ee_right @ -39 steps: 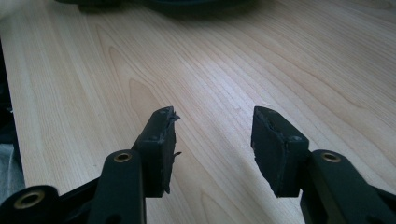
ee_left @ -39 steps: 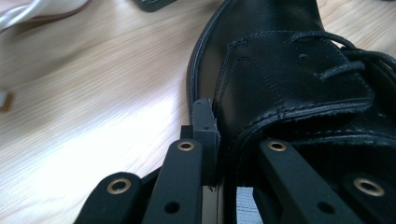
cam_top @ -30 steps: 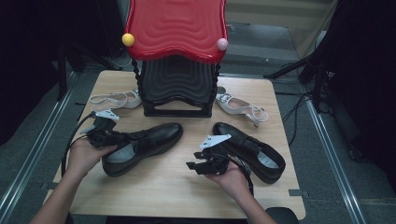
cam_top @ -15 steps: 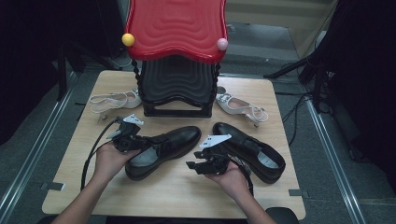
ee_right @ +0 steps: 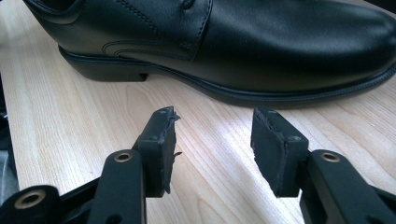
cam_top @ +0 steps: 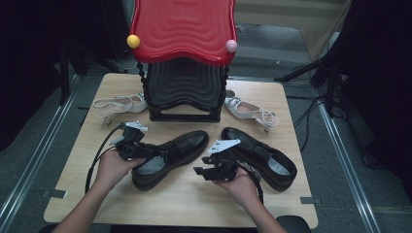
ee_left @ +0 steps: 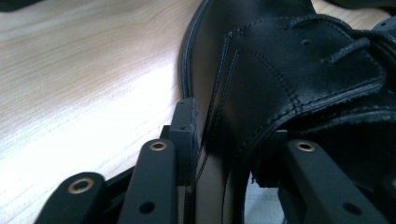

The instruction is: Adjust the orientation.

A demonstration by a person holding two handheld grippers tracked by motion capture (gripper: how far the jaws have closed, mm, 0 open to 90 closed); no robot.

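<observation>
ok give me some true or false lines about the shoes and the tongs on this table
1. The left tongs straddle the side wall of a black dress shoe. True.
2. The right tongs hold the other black shoe. False: they stand open with nothing between them, short of a shoe.
3. Both pale slingback heels lie side by side. False: one heel lies left of the black and red rack, the other heel right of it.
4. Both black shoes rest on the wooden table. True.
</observation>
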